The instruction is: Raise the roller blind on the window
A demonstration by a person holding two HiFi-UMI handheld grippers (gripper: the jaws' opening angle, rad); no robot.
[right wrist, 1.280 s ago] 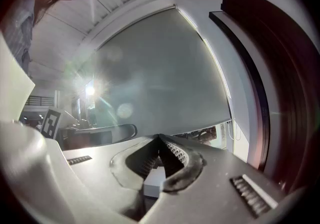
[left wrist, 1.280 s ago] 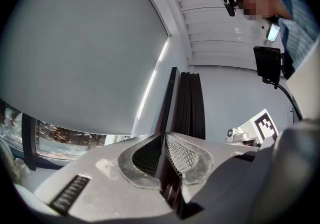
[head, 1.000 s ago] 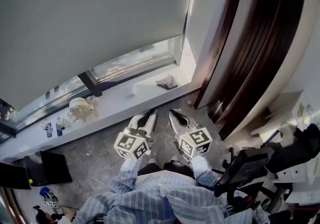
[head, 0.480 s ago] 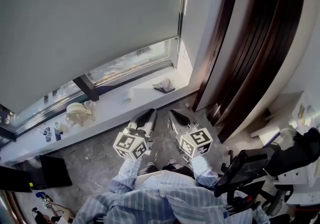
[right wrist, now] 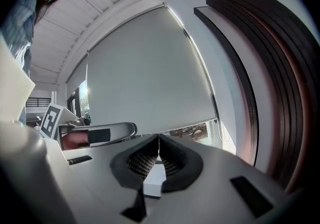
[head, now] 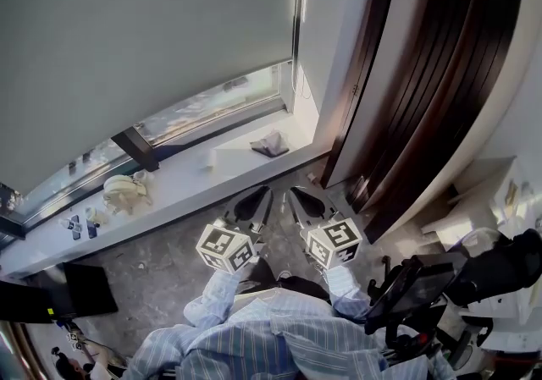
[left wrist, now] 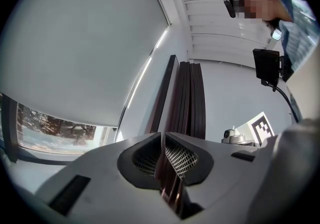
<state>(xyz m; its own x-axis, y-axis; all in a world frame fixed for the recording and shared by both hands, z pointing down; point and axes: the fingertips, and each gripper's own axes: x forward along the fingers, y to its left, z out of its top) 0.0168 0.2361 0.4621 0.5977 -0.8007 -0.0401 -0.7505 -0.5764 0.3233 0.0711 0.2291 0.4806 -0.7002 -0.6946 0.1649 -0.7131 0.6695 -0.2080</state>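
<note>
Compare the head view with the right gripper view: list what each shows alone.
Head view only: a crumpled cloth on the window sill, and the floor. Right gripper view only: the slatted ceiling, and the right hand-held gripper close up, jaws together, empty. Both: the roller blind, mostly lowered, and dark wood panels.

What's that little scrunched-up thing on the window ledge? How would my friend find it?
Find the big grey roller blind; under it runs a long white ledge. At the ledge's right end, near the dark wooden panels, lies a small crumpled grey cloth. The cream bundle further left is paler and rounder.
</note>
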